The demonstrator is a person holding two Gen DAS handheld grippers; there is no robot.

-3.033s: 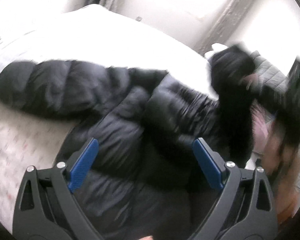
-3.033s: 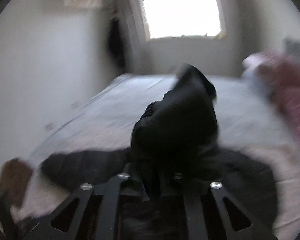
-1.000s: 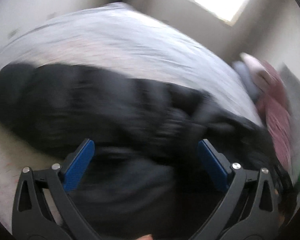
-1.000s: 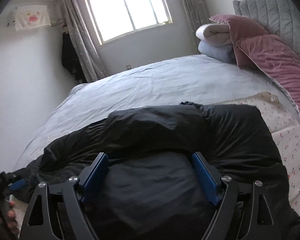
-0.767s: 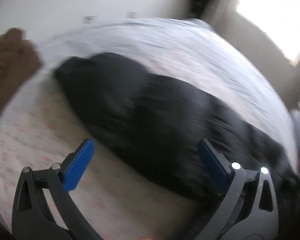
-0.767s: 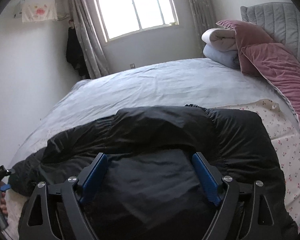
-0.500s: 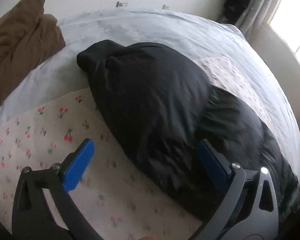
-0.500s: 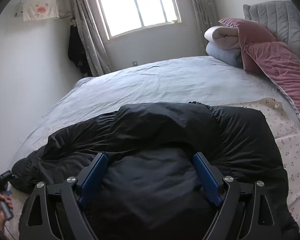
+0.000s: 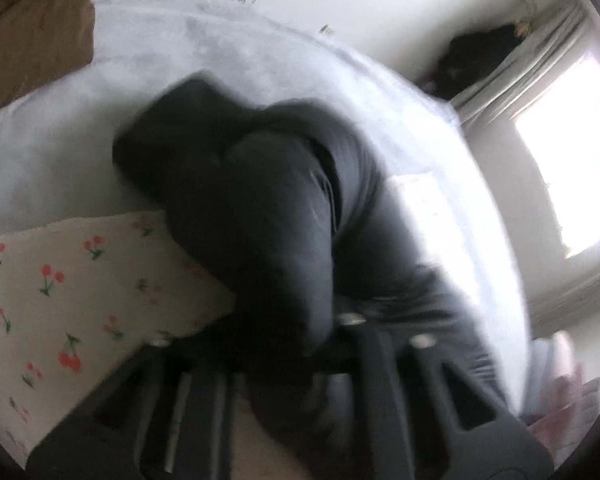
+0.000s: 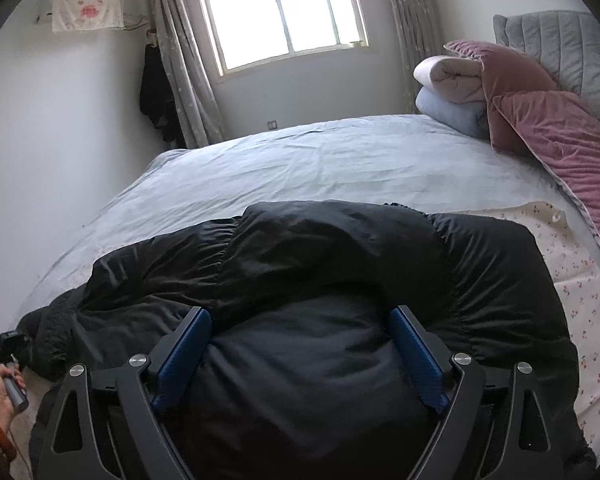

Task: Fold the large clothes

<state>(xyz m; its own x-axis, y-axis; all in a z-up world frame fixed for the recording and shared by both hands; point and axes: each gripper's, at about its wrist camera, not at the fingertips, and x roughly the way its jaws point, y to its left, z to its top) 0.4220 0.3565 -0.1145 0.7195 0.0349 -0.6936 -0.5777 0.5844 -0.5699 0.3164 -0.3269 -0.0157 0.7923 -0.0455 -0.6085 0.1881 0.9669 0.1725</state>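
Left gripper: fingers drawn close together on a bunched fold of the black puffer jacket; view blurred.
Cherry-print cloth: left of the left fingers, lying on the bed, its edge under the jacket.
Brown fabric: far upper left of the left fingers, at the bed's edge.
Black puffer jacket: spread across the near part of the bed, running from left of the right fingers to their right, with a folded layer on top.
Right gripper: fingers spread wide, blue pads on either side of a jacket fold; whether they touch it cannot be told.
Window: ahead of the right fingers, on the far wall.
Pink pillows: ahead and right of the right fingers, against the grey headboard.
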